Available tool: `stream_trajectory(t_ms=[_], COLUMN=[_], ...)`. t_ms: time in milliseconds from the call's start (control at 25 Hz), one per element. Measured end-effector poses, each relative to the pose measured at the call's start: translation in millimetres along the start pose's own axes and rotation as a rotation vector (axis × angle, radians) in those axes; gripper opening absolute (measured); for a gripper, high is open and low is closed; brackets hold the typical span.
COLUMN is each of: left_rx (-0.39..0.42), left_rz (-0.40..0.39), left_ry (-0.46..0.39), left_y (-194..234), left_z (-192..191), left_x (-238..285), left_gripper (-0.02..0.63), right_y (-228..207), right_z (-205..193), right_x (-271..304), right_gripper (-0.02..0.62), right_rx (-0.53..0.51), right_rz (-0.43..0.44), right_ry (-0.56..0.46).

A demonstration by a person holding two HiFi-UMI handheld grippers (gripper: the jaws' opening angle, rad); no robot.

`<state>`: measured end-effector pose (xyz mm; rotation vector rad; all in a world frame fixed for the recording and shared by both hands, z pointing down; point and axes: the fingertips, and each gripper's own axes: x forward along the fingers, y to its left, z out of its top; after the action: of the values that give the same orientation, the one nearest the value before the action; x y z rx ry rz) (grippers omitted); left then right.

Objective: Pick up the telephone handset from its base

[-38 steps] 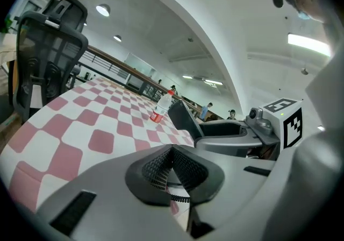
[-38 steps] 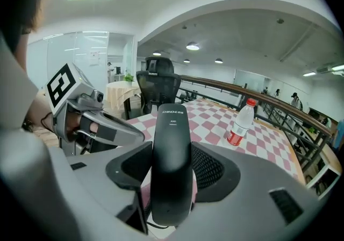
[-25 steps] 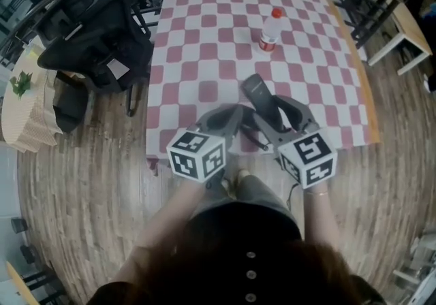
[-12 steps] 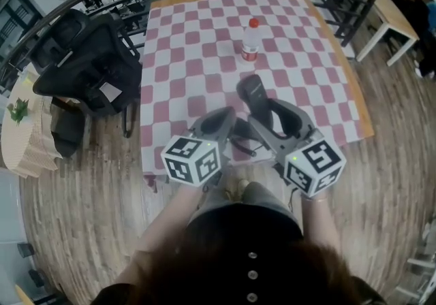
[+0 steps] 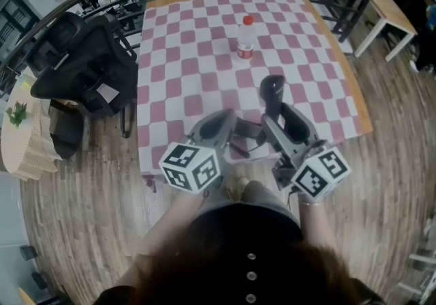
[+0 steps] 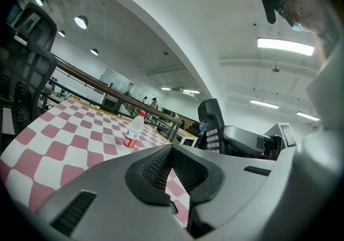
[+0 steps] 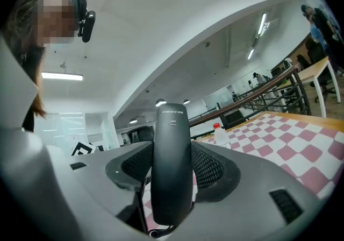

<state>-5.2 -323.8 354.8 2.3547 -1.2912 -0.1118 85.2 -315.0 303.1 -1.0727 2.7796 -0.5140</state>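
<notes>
Two grippers hover over the checkered table's (image 5: 178, 58) near edge: right gripper (image 5: 281, 117) pinches the black handset (image 5: 273, 88), held upright above the table; left gripper (image 5: 231, 124) jaws pressed together, empty. Bottle (image 5: 245, 37) stands toward the table's far side. Base prob. hidden beneath.

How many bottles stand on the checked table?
1. The red-capped bottle stands upright on the far half of the table, beyond the handset. The near edge is partly covered, so another could be hidden there.
</notes>
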Motion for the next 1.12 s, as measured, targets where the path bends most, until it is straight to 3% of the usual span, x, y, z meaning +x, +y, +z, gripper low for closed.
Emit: stream_trajectory(t_ms=[360, 640, 1120], left_rx=[-0.041, -0.063, -0.072], left_rz=[-0.005, -0.018, -0.035], left_ry=[0.01, 0.016, 0.063], left_y=[-5, -10, -16], left_z=[-15, -26, -37], left_x=[-10, -14, -14], left_gripper=[0.008, 0.008, 0.008], right_y=[-11, -28, -24], right_z=[-20, -26, -43], right_x=[-18, -32, -30], right_gripper=[0.236, 0.236, 0.236], right_rx=[0.168, 0.264, 0.306], right_rz=[-0.015, -0.118, -0.135], right_ry=[-0.006, -0.068, -0.002])
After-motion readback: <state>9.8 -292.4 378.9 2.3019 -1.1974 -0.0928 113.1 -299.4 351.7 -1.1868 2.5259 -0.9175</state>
